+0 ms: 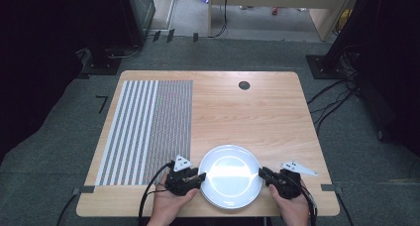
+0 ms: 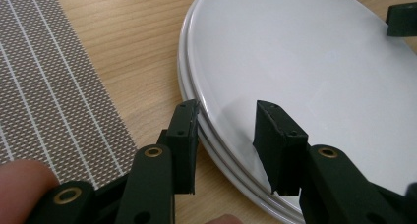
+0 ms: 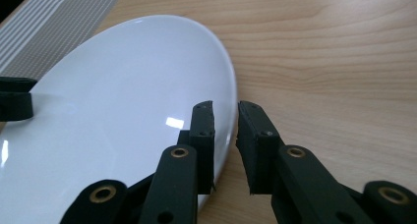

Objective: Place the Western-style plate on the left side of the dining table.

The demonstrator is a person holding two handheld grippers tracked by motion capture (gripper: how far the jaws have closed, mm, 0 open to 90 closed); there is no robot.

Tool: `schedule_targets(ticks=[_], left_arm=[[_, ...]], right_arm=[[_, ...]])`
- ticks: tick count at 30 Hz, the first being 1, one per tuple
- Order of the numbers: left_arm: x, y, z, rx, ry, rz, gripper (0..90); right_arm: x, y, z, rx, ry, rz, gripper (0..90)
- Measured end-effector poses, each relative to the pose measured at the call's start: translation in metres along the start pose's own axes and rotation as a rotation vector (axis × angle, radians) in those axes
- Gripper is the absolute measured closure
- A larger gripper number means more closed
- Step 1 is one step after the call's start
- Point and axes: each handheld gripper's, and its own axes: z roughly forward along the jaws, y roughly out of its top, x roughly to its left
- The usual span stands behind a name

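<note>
High view: one white plate (image 1: pixel 231 175) at the near edge of my wooden table (image 1: pixel 257 112), slightly right of its middle. A striped mat (image 1: pixel 146 129) covers the table's left part; the plate lies just beside the mat's near right corner, clear of it.

Left gripper (image 1: pixel 197 178): in my left hand (image 1: pixel 171 202), at the plate's left rim. Left gripper view: two rims show, one stacked on the other, so there may be two plates. Jaws parted, one outside the rim over bare wood, the other over the plate's face; the rim runs between them, not pinched.

Right gripper (image 1: pixel 263 173): in my right hand (image 1: pixel 292 206), at the plate's right rim. Right gripper view: jaws nearly together with a narrow gap; the left jaw overlaps the rim, the right one is over wood. I cannot tell whether they are pinching the rim.
</note>
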Motion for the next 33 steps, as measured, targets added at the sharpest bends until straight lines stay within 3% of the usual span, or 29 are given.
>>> schedule_targets(ticks=[10, 12, 19, 20, 21, 22, 23, 25, 29, 33], left_arm=[[0.002, 0.0, 0.0, -0.001, -0.019, -0.014, 58.5], [0.007, 0.0, 0.0, -0.007, -0.06, -0.063, 56.5], [0.013, -0.001, 0.001, -0.001, -0.101, -0.113, 53.4], [0.015, -0.001, 0.001, 0.0, -0.122, -0.131, 52.3], [0.023, 0.0, 0.001, -0.006, -0.175, -0.189, 51.8], [0.023, 0.0, 0.001, -0.006, -0.175, -0.189, 51.8], [0.03, -0.001, 0.0, -0.012, -0.219, -0.244, 51.9], [0.033, -0.001, 0.0, -0.015, -0.233, -0.268, 52.1], [0.034, -0.002, 0.001, -0.011, -0.249, -0.282, 54.6], [0.032, -0.001, 0.001, -0.01, -0.231, -0.272, 55.0]], right_arm=[[-0.006, -0.002, 0.0, -0.024, 0.041, 0.083, 81.4], [-0.008, -0.002, -0.002, -0.029, 0.053, 0.096, 82.0], [-0.01, -0.002, -0.003, -0.035, 0.067, 0.114, 82.1], [-0.01, -0.002, -0.003, -0.036, 0.069, 0.115, 82.0], [-0.01, -0.002, -0.003, -0.038, 0.071, 0.115, 81.9], [-0.01, -0.002, -0.003, -0.038, 0.071, 0.115, 81.9], [-0.011, -0.001, -0.003, -0.045, 0.078, 0.122, 81.8], [-0.011, -0.001, -0.003, -0.046, 0.081, 0.123, 81.7], [-0.011, -0.001, -0.004, -0.049, 0.083, 0.127, 81.7], [-0.012, -0.001, -0.004, -0.049, 0.086, 0.132, 81.7]])
